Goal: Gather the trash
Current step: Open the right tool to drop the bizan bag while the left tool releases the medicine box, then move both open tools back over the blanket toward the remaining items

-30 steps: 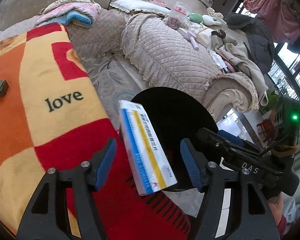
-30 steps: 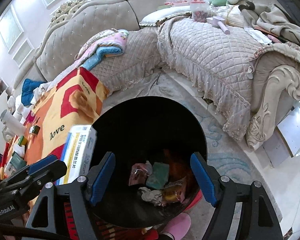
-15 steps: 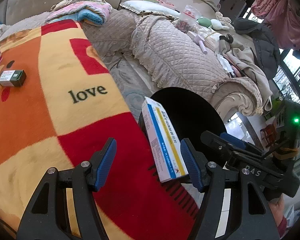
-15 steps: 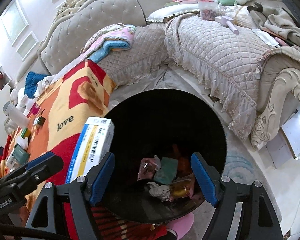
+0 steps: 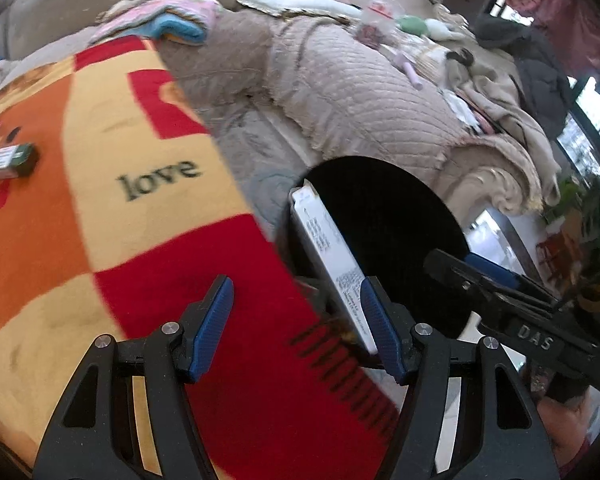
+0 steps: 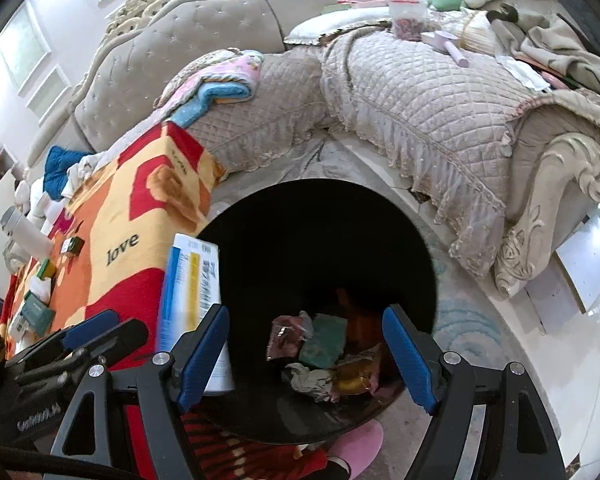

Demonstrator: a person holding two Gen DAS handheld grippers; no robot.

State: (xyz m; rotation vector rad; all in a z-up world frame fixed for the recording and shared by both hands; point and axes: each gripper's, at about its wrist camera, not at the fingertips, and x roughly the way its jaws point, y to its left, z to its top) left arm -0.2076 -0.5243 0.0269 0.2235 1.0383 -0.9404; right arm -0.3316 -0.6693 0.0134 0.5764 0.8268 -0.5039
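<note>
Tipping at the black bin's (image 6: 420,248) left rim, medicine box (image 6: 192,292) unheld; left gripper (image 5: 296,324) and right gripper (image 6: 306,356) both spread.

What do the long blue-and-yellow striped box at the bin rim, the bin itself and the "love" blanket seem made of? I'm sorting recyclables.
The box looks like thin printed cardboard: flat faces, crisp folded edges, slightly glossy print. The bin is smooth, dark and round; probably plastic, but its wall shows too little to be sure. The blanket looks like soft fleece: a fuzzy matte nap blurs its colour blocks.
</note>
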